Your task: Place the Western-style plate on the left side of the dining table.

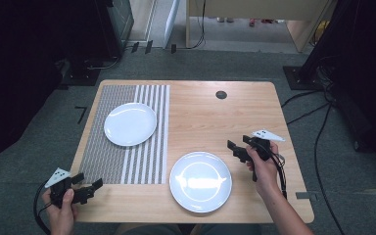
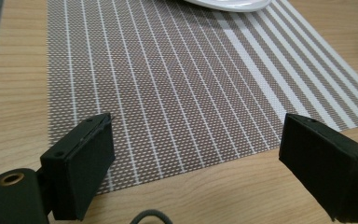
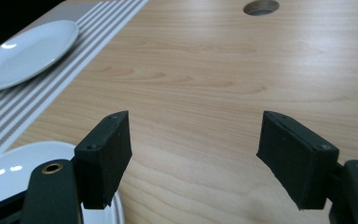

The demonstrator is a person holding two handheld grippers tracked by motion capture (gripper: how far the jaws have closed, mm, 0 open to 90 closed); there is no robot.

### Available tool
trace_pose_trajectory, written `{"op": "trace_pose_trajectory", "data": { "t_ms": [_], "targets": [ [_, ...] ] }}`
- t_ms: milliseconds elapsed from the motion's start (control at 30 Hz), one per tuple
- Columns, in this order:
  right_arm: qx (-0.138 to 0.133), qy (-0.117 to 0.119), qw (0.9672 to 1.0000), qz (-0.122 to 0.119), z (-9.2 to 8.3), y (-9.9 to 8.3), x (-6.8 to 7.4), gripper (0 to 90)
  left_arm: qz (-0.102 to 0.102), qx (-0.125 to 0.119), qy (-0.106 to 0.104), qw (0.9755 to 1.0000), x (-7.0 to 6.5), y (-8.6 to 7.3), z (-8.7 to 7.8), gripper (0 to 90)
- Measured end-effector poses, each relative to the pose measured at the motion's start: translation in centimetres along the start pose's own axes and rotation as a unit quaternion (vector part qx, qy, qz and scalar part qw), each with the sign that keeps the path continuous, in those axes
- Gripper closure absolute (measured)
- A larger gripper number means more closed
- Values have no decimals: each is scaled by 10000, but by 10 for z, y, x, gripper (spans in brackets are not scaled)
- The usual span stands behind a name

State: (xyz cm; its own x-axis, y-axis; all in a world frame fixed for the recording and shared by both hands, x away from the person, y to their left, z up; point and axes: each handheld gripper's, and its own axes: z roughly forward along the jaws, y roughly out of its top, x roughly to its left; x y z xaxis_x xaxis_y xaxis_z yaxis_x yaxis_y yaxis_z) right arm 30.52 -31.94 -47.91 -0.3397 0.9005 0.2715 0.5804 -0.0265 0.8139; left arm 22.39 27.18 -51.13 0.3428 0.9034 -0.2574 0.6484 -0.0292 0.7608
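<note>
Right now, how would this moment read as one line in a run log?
left gripper: open, empty, at placemat corner | right gripper: open, empty, beside near plate | far plate: on placemat

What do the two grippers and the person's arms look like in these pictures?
Both the left gripper and the right gripper are black, each topped by a grey three-cornered plate, with black cables trailing back. Their jaws are flat, rectangular black blocks on arms with a brass-coloured pivot ring. The person's forearms are bare, with no sleeves in view.

Wooden table [image 1: 254, 117]: striped placemat [image 1: 112, 161], white plate [image 1: 200, 181] directly on wood.
</note>
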Motion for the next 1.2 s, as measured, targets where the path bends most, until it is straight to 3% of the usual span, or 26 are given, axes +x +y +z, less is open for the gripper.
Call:
{"op": "trace_pose_trajectory", "data": {
  "t_ms": [300, 733, 1200],
  "targets": [
    [-32, -201, 9998, 53, -23, -16, -19, 251, 50, 104, 140, 9998, 1, -4, 2, 104],
    [-48, -392, 9991, 121, -53, -35, -40, 241, 475, 163, 492, 9975, -10, -7, 7, 104],
    [-57, -656, 9975, 246, -84, -55, -63, 231, 588, 171, 607, 9963, -13, -9, 8, 104]
  ]
}}
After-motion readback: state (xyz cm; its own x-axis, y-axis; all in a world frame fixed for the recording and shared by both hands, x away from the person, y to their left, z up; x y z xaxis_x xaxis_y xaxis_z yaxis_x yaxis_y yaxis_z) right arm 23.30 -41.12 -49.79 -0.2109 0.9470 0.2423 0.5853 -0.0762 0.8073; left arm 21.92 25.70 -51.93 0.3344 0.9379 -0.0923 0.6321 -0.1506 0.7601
